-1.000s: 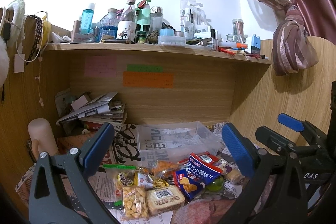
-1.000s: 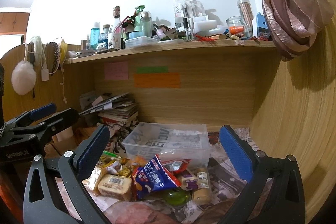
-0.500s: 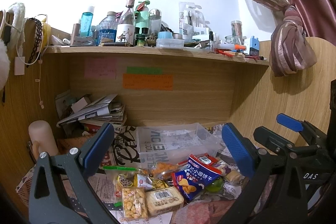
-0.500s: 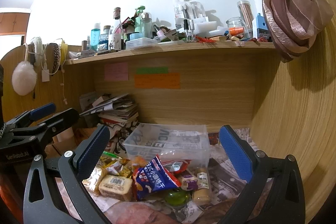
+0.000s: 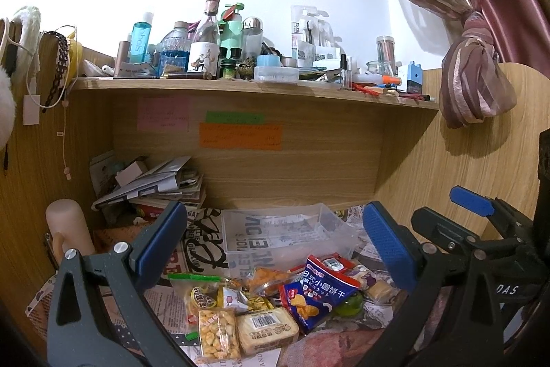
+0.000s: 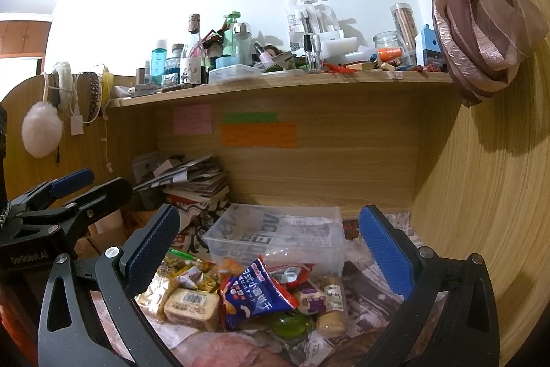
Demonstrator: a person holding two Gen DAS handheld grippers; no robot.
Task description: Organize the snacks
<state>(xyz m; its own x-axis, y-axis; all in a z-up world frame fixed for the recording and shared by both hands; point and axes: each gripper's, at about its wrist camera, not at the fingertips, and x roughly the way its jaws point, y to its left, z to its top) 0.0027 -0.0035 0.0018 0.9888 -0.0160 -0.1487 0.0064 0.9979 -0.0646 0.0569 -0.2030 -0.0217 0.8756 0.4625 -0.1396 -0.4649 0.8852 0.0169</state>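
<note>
Both grippers (image 5: 275,239) (image 6: 268,243) agape over snacks (image 5: 275,301)

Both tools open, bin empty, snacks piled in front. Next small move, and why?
Probably lower the right tool onto the blue biscuit bag. It lies on top of the snack pile, nearly centred between that tool's open fingers, just in front of the empty clear bin. The left tool is also open, holding nothing.
</note>
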